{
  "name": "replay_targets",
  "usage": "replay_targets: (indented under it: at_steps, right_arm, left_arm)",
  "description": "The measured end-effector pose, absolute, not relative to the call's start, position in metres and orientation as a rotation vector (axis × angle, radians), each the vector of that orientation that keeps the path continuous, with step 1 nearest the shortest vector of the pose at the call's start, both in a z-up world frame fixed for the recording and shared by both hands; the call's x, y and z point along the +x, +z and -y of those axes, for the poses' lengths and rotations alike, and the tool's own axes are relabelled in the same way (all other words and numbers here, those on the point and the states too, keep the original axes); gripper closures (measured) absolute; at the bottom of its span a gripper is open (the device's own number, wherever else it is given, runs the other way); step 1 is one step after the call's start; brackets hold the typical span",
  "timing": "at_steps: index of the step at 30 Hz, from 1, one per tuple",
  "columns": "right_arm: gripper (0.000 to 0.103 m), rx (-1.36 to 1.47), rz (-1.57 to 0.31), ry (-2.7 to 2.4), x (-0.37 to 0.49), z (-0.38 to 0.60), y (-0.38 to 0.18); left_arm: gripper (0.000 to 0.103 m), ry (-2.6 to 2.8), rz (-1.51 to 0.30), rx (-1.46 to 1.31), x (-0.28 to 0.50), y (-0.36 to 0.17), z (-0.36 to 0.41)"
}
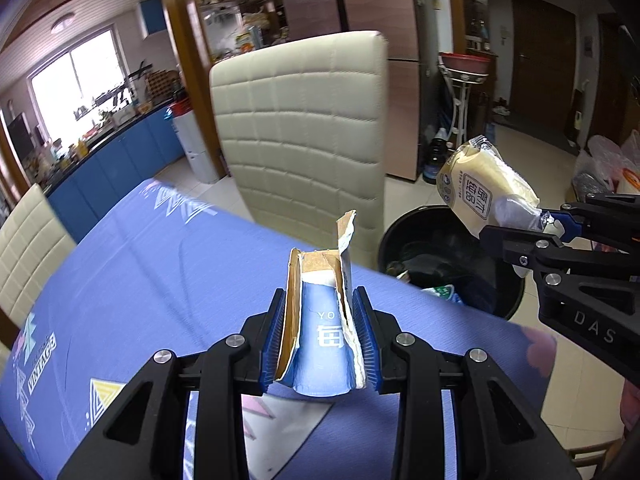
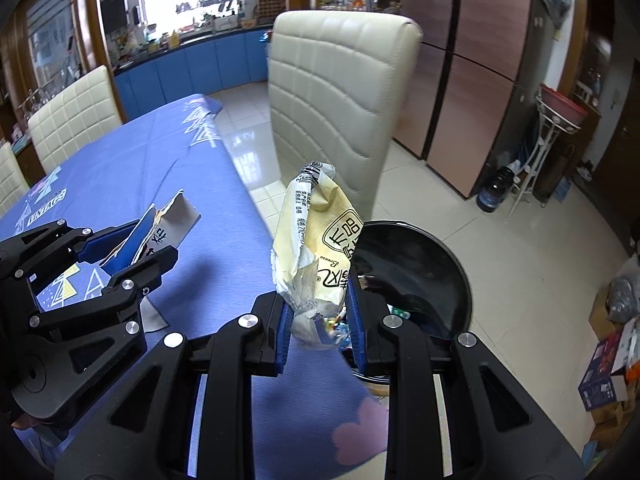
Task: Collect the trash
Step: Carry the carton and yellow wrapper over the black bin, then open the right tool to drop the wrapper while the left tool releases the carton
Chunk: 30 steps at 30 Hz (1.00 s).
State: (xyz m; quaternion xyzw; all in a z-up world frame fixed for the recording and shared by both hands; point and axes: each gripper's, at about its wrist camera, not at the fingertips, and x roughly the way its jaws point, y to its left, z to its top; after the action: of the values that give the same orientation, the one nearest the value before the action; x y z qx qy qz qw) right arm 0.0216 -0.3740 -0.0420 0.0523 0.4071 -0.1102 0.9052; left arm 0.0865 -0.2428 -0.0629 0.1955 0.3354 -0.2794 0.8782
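The torn carton (image 1: 320, 320) stands upright between the pads of the left claw (image 1: 320, 336), pinched from both sides, its ragged flap pointing to 12 o'clock above the blue tabletop (image 1: 140, 272). At 3 o'clock from it, the cream wrapper (image 2: 316, 248) is clamped by its crumpled lower end in the right claw (image 2: 320, 320), the rest sticking up past the fingertips. Both claws are clenched on their trash. Just beyond the wrapper, at about 2 o'clock in the right wrist view, sits the black bin (image 2: 440, 264) on the floor, beside the tabletop's edge. A cream chair (image 1: 300, 128) stands behind, at 12 o'clock.
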Motion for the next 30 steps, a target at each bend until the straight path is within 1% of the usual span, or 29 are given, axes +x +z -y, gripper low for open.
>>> replay_targets:
  at_steps: [9, 19, 20, 21, 22, 23, 30]
  right_arm:
    - [0.076, 0.131, -0.824, -0.294, 0.018, 0.405, -0.039]
    - [0.075, 0.154, -0.817, -0.362, 0.031, 0.437, -0.038]
    - [0.065, 0.158, -0.824, -0.372, 0.033, 0.441, -0.040]
    - [0.034, 0.156, -0.822, -0.392, 0.034, 0.444, -0.041]
    - [0.018, 0.151, -0.804, -0.414, 0.033, 0.446, -0.040]
    - [0.011, 0.143, -0.768, -0.445, 0.030, 0.449, -0.038]
    - [0.012, 0.113, -0.797, -0.496, 0.027, 0.464, -0.048]
  left_arm:
    - [0.070, -0.643, -0.672, 0.429, 0.085, -0.057, 0.279]
    - [0.070, -0.687, -0.655, 0.433, 0.103, -0.053, 0.317]
    - [0.069, -0.692, -0.654, 0.431, 0.106, -0.052, 0.320]
    - [0.069, -0.696, -0.655, 0.429, 0.109, -0.051, 0.323]
    - [0.069, -0.701, -0.656, 0.429, 0.111, -0.051, 0.326]
    - [0.068, -0.700, -0.653, 0.429, 0.114, -0.052, 0.329]
    - [0.068, -0.729, -0.674, 0.410, 0.125, -0.057, 0.344]
